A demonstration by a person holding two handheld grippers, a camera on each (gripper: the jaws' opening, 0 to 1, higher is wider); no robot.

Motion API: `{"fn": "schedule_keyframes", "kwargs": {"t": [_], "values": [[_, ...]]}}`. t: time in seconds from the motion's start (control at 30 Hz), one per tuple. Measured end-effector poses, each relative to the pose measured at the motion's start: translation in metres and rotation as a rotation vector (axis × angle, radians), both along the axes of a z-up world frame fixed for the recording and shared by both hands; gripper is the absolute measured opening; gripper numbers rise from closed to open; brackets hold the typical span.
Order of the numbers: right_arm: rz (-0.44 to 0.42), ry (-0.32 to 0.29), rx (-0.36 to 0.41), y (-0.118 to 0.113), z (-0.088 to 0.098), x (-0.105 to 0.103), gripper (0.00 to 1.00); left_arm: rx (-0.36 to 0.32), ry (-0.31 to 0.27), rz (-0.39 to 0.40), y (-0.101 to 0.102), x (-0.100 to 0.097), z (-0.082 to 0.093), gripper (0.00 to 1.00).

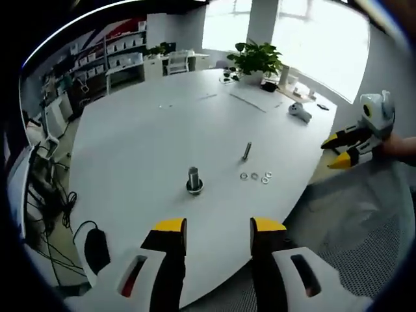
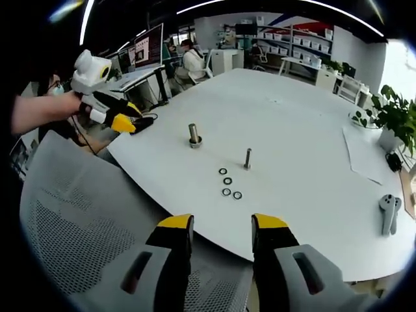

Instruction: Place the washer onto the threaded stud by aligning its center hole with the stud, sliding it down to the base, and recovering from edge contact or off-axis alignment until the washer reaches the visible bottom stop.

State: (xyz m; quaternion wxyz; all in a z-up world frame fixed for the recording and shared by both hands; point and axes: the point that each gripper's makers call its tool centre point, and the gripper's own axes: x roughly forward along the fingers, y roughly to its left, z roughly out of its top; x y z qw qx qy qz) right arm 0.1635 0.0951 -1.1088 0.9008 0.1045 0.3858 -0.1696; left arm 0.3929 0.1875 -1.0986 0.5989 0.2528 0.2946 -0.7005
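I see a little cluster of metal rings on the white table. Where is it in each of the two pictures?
Left gripper view: the washers lie right of centre, just below the thin upright bolt.
Right gripper view: the washers lie near centre, down-left of that bolt.
Shared landmark: the thick threaded stud on its base.

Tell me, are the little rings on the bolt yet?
Not yet. The rings lie flat on the white table, beside the thin upright bolt, not around it.
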Motion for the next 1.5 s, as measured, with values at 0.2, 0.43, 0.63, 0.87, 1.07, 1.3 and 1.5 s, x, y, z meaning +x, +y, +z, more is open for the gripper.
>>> {"fn": "schedule_keyframes", "kwargs": {"t": [0.2, 0.43, 0.63, 0.87, 1.07, 1.3, 1.5], "values": [[-0.011, 0.014, -0.005, -0.003, -0.005, -0.003, 0.40, -0.091, 0.019, 0.027, 0.012, -0.009, 0.021, 0.36], [-0.026, 0.031, -0.019, -0.006, -0.004, -0.005, 0.40, -0.101, 0.052, 0.049, 0.024, -0.013, 0.030, 0.39], [-0.048, 0.021, -0.020, -0.005, 0.001, -0.006, 0.40, -0.150, 0.049, 0.068, 0.033, -0.014, 0.045, 0.40], [-0.047, 0.048, -0.014, -0.004, -0.004, -0.007, 0.40, -0.143, 0.084, 0.058, 0.042, -0.021, 0.039, 0.40], [-0.056, 0.044, -0.020, -0.006, -0.003, -0.008, 0.40, -0.187, 0.054, 0.003, 0.041, -0.035, 0.044, 0.45], [-0.056, 0.056, -0.015, -0.007, -0.006, -0.009, 0.40, -0.187, 0.051, -0.008, 0.050, -0.030, 0.037, 0.43], [-0.060, 0.065, -0.010, -0.007, -0.007, -0.010, 0.40, -0.198, 0.073, -0.020, 0.046, -0.038, 0.037, 0.41]]}}
